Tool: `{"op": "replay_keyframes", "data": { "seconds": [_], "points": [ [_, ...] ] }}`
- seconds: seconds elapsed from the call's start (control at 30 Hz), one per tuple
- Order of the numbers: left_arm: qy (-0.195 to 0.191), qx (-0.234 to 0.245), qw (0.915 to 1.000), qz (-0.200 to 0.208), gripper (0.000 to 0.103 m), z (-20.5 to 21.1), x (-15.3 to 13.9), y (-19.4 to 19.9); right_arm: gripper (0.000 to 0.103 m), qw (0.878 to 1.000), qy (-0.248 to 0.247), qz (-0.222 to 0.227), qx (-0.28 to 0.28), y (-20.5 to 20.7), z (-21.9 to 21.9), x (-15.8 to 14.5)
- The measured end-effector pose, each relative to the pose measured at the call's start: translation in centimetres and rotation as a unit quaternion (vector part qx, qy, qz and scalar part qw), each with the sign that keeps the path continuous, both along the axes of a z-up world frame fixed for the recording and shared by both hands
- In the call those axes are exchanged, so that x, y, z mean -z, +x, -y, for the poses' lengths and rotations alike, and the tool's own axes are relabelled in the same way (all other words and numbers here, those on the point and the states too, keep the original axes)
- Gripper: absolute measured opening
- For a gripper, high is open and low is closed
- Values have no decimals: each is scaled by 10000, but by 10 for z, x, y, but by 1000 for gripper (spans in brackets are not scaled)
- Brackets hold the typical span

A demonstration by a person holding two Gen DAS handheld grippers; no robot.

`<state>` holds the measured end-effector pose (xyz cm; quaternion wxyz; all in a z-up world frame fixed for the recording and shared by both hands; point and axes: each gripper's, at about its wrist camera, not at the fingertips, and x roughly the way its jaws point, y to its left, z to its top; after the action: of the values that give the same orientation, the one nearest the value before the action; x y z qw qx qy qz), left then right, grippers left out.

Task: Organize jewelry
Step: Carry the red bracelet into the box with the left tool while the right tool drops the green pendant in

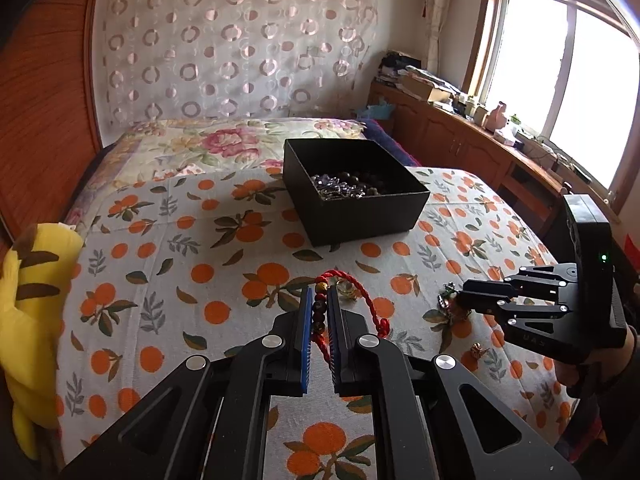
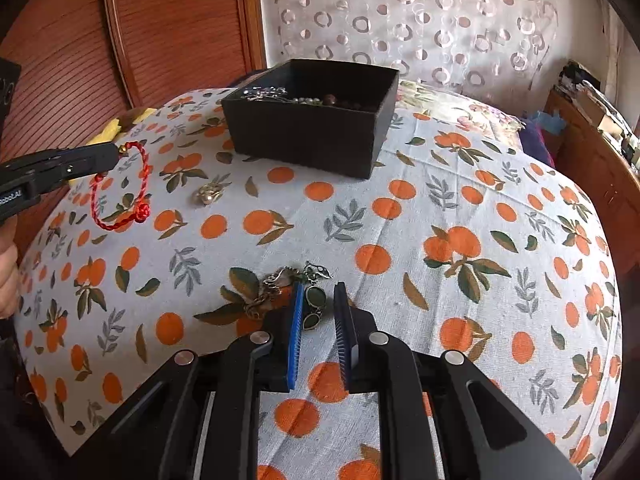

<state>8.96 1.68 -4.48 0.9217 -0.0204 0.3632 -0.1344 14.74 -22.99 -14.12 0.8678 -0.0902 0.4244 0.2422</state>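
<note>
Bed (image 2: 400, 216) spread with a matte woven cloth, printed with flat orange discs and grey-green leaf sprigs. Left gripper (image 1: 320, 300) at lower centre of its own view, black angular linkage with ribbed blue pads, fingers pinched narrow on a red cord bracelet (image 2: 120, 192): twisted glossy cord, small round dark and gold beads caught between the pads, a knotted rosette at the loop's low end. Same bracelet at left of the right wrist view, hanging from the fingertips as an open oval clear of the cloth. Black jewelry box (image 1: 352, 192) above centre of the left view, square, straight matte card walls, lidless, resting on the bed; inside, a tangle of faceted clear beads and round dark brown ones. Right gripper (image 2: 320, 300) at lower centre of its view, fingers set to a narrow gap, astride a green-stone bracelet (image 2: 312, 304) of smooth oval cabochons in dull metal links; pads not clearly pressing it. Just left of it, a crumpled bronze-toned chain. Small gold ring (image 2: 210, 194) with rounded, shiny lobes lying alone on the cloth, left of centre. Soft yellow plush toy (image 1: 32, 312) with brown stripes at the left edge of the left view. Sheer curtain (image 1: 232, 48) with satin ring motifs behind.
</note>
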Motion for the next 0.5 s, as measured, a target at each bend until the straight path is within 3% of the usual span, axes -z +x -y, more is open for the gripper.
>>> {"op": "replay_keyframes", "data": {
  "seconds": [0.5],
  "points": [
    [38, 142, 9999, 51, 6, 14, -1, -3, 13, 9994, -13, 227, -278, -9, -5, -10]
  ]
}}
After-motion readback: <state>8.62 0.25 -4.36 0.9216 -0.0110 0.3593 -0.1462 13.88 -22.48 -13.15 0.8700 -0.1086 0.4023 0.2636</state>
